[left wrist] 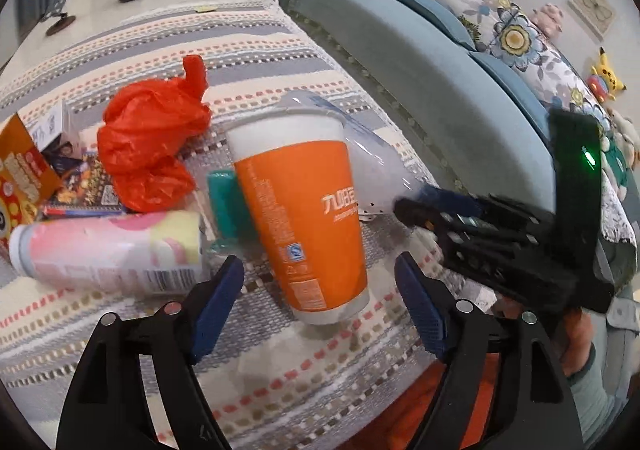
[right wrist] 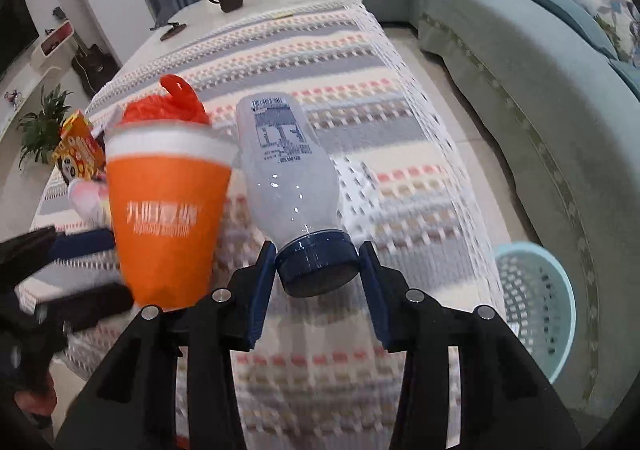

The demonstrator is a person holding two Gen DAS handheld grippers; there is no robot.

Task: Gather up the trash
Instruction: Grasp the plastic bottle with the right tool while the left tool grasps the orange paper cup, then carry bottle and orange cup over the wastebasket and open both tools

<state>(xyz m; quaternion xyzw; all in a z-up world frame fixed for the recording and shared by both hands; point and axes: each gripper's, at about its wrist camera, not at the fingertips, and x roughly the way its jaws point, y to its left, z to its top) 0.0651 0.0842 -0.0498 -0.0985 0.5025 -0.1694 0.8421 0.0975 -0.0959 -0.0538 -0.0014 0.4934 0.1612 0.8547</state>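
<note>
Trash on striped cloth, orange cup [left wrist: 304, 226] between wide left jaws, right jaws clamping white bottle [right wrist: 286, 177], basket [right wrist: 536, 310] beside.

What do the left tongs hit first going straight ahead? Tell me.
Most likely the orange cup: it stands between the open left tongs, just beyond the tips. Depth is unclear, so the striped cloth under it could come first.

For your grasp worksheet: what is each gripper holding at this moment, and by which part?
The right gripper holds the white bottle by its dark blue cap. The left gripper holds nothing: its jaws stand open around the orange cup.
</note>
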